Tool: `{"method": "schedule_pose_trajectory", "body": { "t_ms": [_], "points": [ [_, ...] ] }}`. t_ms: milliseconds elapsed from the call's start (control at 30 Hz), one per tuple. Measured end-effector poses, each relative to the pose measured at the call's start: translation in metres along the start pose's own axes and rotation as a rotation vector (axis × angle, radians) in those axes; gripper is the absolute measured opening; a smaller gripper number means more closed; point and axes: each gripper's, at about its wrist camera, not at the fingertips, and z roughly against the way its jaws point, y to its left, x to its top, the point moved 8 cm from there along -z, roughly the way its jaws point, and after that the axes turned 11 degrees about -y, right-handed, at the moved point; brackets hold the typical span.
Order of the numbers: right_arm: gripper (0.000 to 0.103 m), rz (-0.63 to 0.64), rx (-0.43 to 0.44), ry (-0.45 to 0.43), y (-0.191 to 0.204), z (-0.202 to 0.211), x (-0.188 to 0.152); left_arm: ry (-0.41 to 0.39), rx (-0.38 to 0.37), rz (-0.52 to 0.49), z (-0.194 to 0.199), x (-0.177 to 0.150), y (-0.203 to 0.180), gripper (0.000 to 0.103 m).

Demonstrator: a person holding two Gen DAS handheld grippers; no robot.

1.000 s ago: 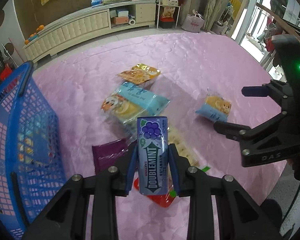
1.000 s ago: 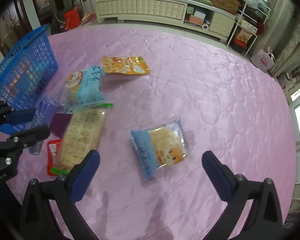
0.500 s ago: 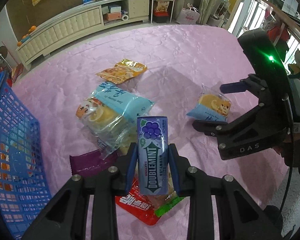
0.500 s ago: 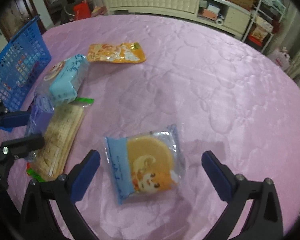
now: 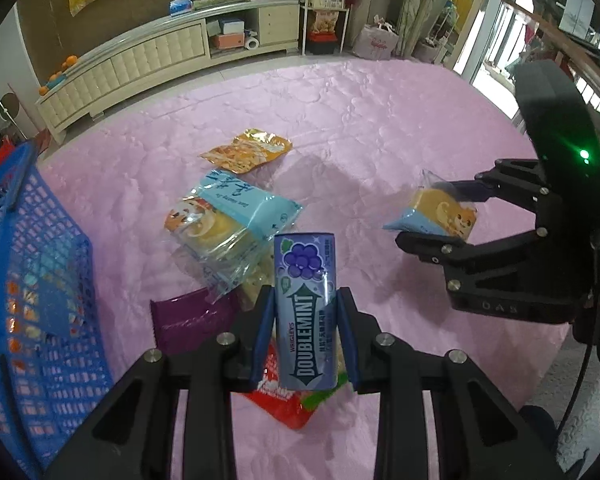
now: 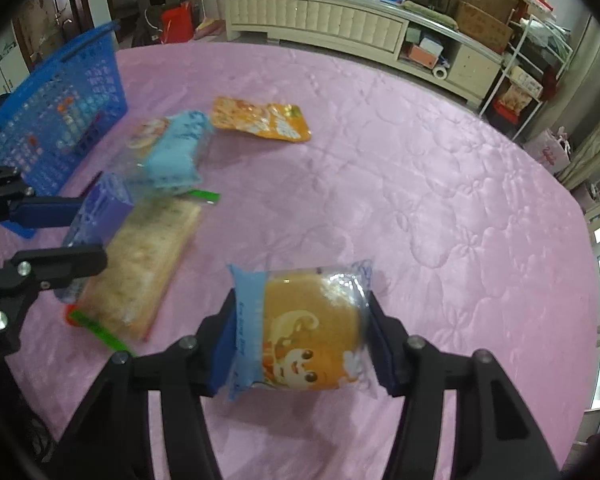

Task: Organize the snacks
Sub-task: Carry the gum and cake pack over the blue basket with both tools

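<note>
My left gripper (image 5: 305, 334) is shut on a purple Doublemint gum can (image 5: 306, 312) and holds it upright above the pink table. My right gripper (image 6: 302, 344) is shut on a small cake packet (image 6: 306, 330) with a blue edge and a cartoon face, lifted off the cloth; it also shows in the left wrist view (image 5: 440, 214). A blue mesh basket (image 5: 24, 304) stands at the table's left edge, and appears in the right wrist view (image 6: 60, 108) too.
On the pink cloth (image 5: 380, 120) lie a large blue cake pack (image 5: 228, 220), an orange pouch (image 5: 248, 150), a cracker pack (image 6: 140, 268), a purple packet (image 5: 188, 320) and a red wrapper (image 5: 284, 404). A white cabinet (image 5: 148, 56) stands beyond the table.
My right gripper has closed on the small cake packet and lifted it off the cloth. My left gripper still holds the gum can and has shifted little.
</note>
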Motion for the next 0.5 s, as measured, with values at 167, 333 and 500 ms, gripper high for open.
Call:
{"method": "schedule_pose_trajectory", "body": {
  "t_ms": [167,333,500],
  "points": [
    [0.061,-0.032,0.013,-0.034,0.016,0.038,0.008,-0.035,0.013,0.003,0.034,0.002,0.007,0.028],
    [0.061,-0.049,0.017,-0.073,0.037,0.063,0.026,-0.095,0.016,0.015,0.078,0.006,0.020,0.028],
    [0.062,-0.077,0.035,-0.129,0.065,0.094,0.050,-0.140,0.040,0.031,0.119,0.007,0.041,0.028]
  ]
}}
